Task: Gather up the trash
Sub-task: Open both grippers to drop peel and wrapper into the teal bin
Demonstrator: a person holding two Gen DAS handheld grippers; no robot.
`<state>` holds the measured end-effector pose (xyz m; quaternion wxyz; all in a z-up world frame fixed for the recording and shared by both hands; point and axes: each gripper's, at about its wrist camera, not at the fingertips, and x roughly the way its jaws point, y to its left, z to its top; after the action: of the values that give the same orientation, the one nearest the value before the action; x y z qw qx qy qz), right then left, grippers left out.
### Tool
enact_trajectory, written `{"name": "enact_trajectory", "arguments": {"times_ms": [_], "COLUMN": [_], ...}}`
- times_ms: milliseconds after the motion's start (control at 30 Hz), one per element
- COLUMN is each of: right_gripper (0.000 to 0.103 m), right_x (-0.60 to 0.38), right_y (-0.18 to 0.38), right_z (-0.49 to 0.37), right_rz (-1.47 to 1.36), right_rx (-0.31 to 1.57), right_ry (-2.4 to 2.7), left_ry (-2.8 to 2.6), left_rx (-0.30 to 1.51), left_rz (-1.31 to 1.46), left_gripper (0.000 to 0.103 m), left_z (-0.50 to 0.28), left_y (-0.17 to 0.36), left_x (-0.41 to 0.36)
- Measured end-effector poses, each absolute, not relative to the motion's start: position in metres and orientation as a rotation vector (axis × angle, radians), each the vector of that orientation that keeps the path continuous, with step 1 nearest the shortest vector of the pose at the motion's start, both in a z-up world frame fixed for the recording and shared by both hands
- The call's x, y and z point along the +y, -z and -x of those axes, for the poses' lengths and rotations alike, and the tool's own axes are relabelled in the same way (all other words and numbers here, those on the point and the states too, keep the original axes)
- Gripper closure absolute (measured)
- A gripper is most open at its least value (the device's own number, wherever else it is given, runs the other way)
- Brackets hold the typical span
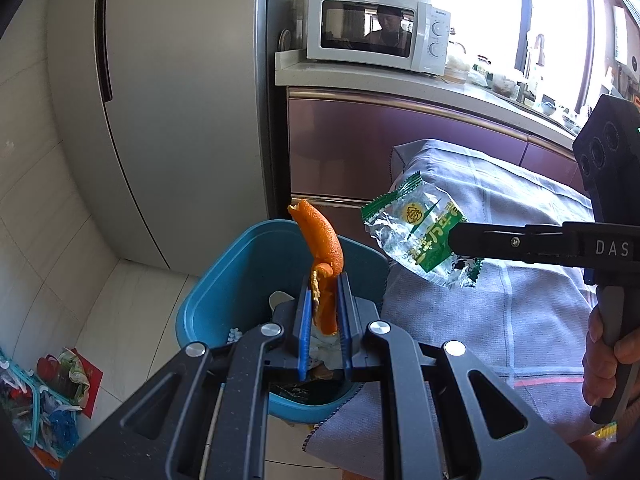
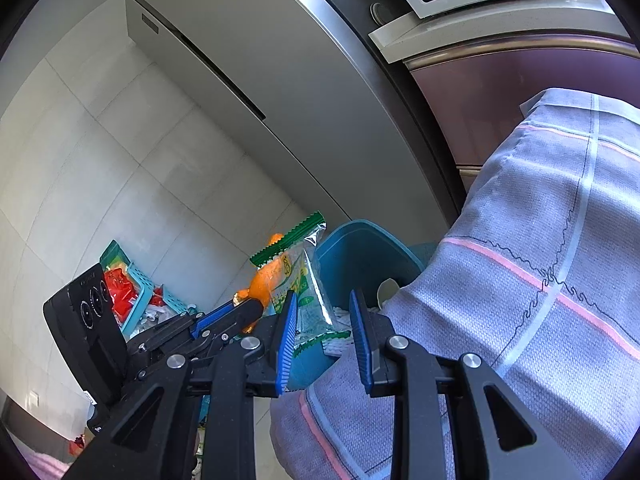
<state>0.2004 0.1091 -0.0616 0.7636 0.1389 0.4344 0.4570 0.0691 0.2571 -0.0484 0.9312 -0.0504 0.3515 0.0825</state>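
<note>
Risks first. We see the left gripper [image 1: 325, 312] with its jaws closed on a curled strip of orange citrus peel [image 1: 322, 240], which stands up above the round blue plastic trash bin [image 1: 208, 292]. The peel looks moist and pithy; we judge it may cling to a ribbed blue pad on release and not drop.

The right gripper [image 2: 326, 332] shows a gap between its jaws in its own view, yet the crinkled clear plastic snack wrapper with green serrated ends [image 1: 420, 236] hangs from its tip in the left view. We take it as pinched at one corner only. The wrapper sits over the corner of the cloth-covered counter, just beside the bin, not over the opening; light, stiff film could drift and land on the woven lilac cloth with pink and pale stripes [image 2: 540, 280] or the tiled floor [image 1: 132, 320].

The bin is smooth and already holds scraps. It sits close against the counter's draped edge.
</note>
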Motion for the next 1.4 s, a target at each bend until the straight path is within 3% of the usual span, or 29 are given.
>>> {"name": "enact_trajectory", "arguments": {"times_ms": [1267, 1400], "right_gripper": [0.077, 0.073], "right_x": [0.177, 0.185], "right_y": [0.079, 0.082], "right_z": [-0.202, -0.202], "right_rz": [-0.183, -0.171], "right_rx": [1.009, 1.014], "right_ry": [-0.915, -0.907], "left_ry": [-0.219, -0.228], "left_rx": [0.786, 0.793], "left_rz": [0.175, 0.195], "left_gripper": [0.091, 0.091], "left_z": [-0.107, -0.112], "left_y": [0.085, 0.090], "left_x": [0.287, 0.293]}}
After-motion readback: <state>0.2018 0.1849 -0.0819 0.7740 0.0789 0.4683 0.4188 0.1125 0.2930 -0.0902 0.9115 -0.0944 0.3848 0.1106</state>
